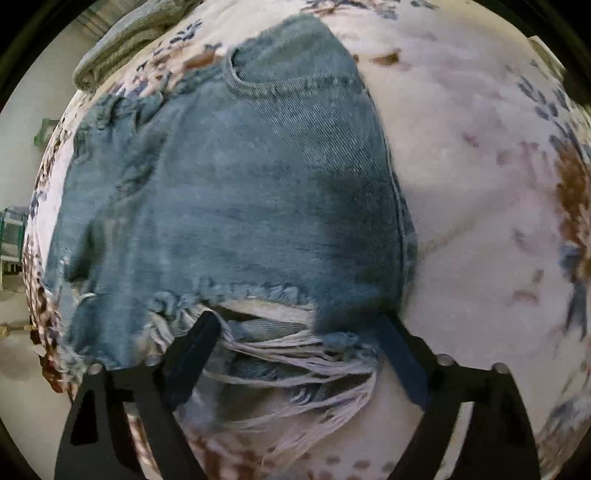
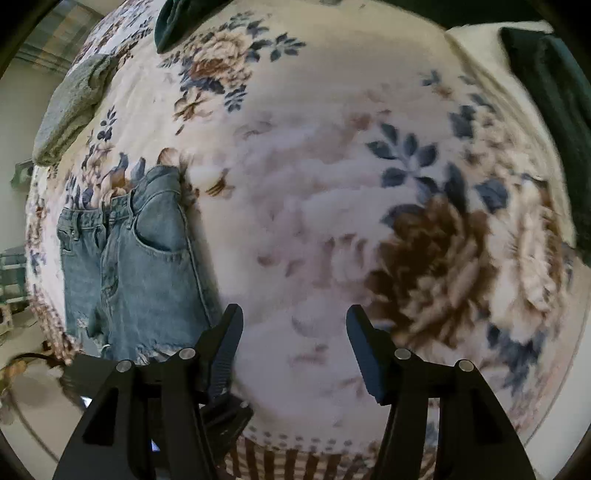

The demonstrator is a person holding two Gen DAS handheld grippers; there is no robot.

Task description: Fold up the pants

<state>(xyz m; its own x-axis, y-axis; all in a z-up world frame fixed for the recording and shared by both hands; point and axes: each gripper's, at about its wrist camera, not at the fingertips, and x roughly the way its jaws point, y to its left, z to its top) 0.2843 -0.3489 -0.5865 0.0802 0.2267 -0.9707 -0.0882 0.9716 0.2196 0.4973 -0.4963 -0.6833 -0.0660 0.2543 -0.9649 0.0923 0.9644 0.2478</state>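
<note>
Here we hold the left tool (image 1: 299, 325) spread wide over the frayed, torn hem of the denim pants (image 1: 236, 192), which lie flat on the bed's floral blanket (image 1: 480, 177). Our right tool (image 2: 293, 314) is also released, hovering above bare blanket just beside the pants (image 2: 136, 266).

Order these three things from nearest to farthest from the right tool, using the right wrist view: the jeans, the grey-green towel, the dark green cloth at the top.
1. The jeans, lying just left of the right tool.
2. The grey-green towel, farther up on the left edge of the floral blanket.
3. The dark green cloth, at the top, beyond the towel.
</note>
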